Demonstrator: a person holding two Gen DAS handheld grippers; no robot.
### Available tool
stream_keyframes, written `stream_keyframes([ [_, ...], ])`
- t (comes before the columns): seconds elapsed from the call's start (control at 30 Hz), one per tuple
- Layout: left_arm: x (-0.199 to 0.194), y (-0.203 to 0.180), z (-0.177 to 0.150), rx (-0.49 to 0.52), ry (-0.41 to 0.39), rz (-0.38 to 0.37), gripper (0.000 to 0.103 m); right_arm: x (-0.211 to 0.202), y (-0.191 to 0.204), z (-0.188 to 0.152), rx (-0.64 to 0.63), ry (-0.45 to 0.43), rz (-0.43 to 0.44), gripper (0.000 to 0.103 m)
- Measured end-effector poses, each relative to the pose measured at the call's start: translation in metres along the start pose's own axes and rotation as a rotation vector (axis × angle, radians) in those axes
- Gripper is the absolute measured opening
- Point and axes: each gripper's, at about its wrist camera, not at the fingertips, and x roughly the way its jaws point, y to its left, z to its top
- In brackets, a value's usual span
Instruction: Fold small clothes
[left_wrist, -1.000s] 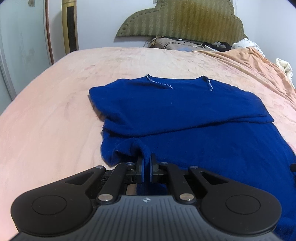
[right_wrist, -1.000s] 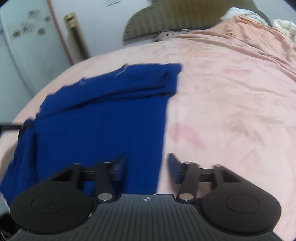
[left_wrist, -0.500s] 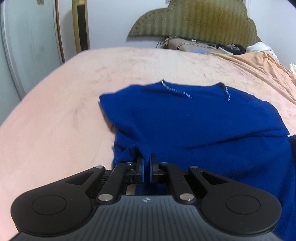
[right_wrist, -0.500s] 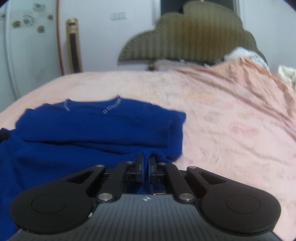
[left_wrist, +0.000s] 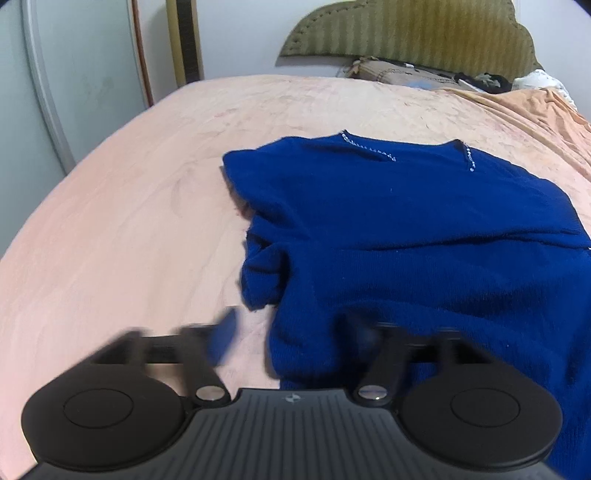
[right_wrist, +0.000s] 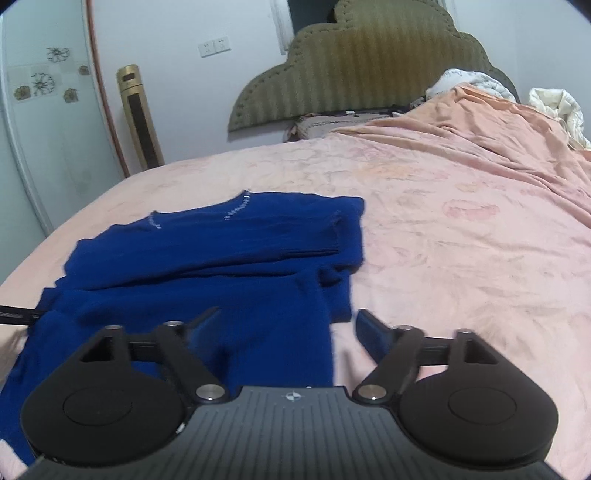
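Observation:
A dark blue sweater (left_wrist: 406, 229) with a beaded neckline lies on the pink bed, its sleeves folded across the chest. It also shows in the right wrist view (right_wrist: 221, 258). My left gripper (left_wrist: 295, 332) is open, blurred, astride the sweater's lower left edge, holding nothing. My right gripper (right_wrist: 284, 328) is open over the sweater's lower right edge, its right finger (right_wrist: 373, 332) above the bedspread. The lower hem is hidden behind both grippers.
The pink bedspread (left_wrist: 129, 221) spreads wide to the left and, in the right wrist view (right_wrist: 461, 240), to the right. A green headboard (right_wrist: 362, 66), pillows and crumpled bedding (right_wrist: 554, 107) lie at the far end. A gold tower fan (right_wrist: 140, 118) stands by the wall.
Both grippers were shut on the sweater's lower edge half a second ago and have opened and let go. The released fabric lies bunched near the left edge.

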Motion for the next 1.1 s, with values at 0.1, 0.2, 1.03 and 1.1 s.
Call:
stream_keyframes([
  [0.1,-0.006,-0.004,-0.004,0.020,-0.008,0.017,0.076,-0.005,0.017,-0.005,-0.057,-0.009,-0.003,0.100],
  [0.2,-0.008,-0.005,-0.007,0.019,0.002,0.020,0.076,-0.006,0.034,-0.010,-0.121,0.004,-0.029,0.102],
  [1.03,-0.035,-0.022,-0.038,0.096,-0.002,0.109,0.085,-0.029,0.049,-0.027,-0.059,0.037,0.016,0.103],
  [1.1,-0.037,-0.022,-0.041,0.100,0.005,0.111,0.085,-0.032,0.051,-0.029,-0.060,0.032,0.039,0.103],
])
